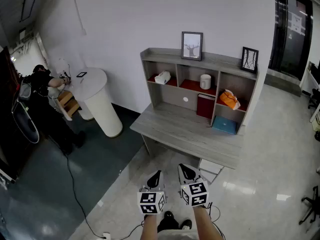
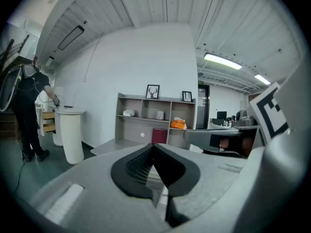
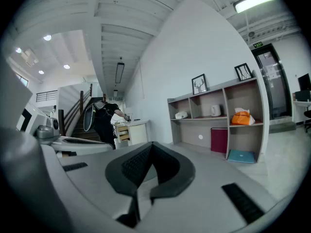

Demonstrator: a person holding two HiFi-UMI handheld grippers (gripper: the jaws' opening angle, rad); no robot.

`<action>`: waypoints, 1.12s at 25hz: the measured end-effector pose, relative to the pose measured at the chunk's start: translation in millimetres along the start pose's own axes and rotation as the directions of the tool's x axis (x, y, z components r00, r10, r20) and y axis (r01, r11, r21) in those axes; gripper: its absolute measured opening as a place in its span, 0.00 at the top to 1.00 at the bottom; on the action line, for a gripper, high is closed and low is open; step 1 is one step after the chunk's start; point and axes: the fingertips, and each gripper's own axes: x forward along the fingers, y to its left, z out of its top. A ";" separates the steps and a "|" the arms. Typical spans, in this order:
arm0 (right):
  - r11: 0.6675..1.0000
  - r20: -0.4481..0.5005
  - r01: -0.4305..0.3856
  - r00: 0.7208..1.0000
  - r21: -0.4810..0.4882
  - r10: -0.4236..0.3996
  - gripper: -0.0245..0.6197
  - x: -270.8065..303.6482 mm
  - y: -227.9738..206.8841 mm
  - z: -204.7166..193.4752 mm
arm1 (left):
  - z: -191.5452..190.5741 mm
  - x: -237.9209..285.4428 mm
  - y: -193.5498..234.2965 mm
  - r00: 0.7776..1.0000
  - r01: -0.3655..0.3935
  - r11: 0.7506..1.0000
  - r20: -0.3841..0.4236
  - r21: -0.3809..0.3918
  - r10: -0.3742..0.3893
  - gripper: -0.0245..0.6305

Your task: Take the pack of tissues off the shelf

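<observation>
An orange pack of tissues (image 1: 229, 100) with white showing at its top lies in the right-hand compartment of the grey shelf unit (image 1: 200, 59). The unit stands at the back of a grey desk (image 1: 182, 132). The same pack (image 2: 178, 124) shows small and far off in the left gripper view, and the pack (image 3: 241, 117) also appears in the right gripper view. My left gripper (image 1: 156, 176) and right gripper (image 1: 186, 172) hang side by side above the floor, well short of the desk. Both are shut and hold nothing, their tips meeting in each gripper view.
The shelf also holds a white crumpled object (image 1: 162, 77), a white jar (image 1: 205, 81), a dark red book (image 1: 205, 105) and a blue flat item (image 1: 224, 125). Two framed pictures stand on top. A white round pedestal (image 1: 100, 102) and a person (image 1: 42, 84) are at the left.
</observation>
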 end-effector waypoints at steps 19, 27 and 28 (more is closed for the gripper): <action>0.998 -0.004 -0.060 0.998 -0.007 0.060 0.94 37.9 5.6 3.8 | 18.2 15.4 24.8 1.000 -0.022 0.999 0.005 0.029 0.021 0.95; 0.999 -0.029 -0.040 0.999 -0.008 0.040 0.94 82.6 -12.0 3.1 | 26.5 50.2 57.0 1.000 -0.022 1.000 0.023 0.005 0.022 0.95; 0.999 -0.031 -0.036 0.999 -0.012 0.036 0.94 89.8 -13.9 3.7 | 28.5 56.1 63.2 0.999 -0.021 1.000 0.028 -0.001 0.021 0.95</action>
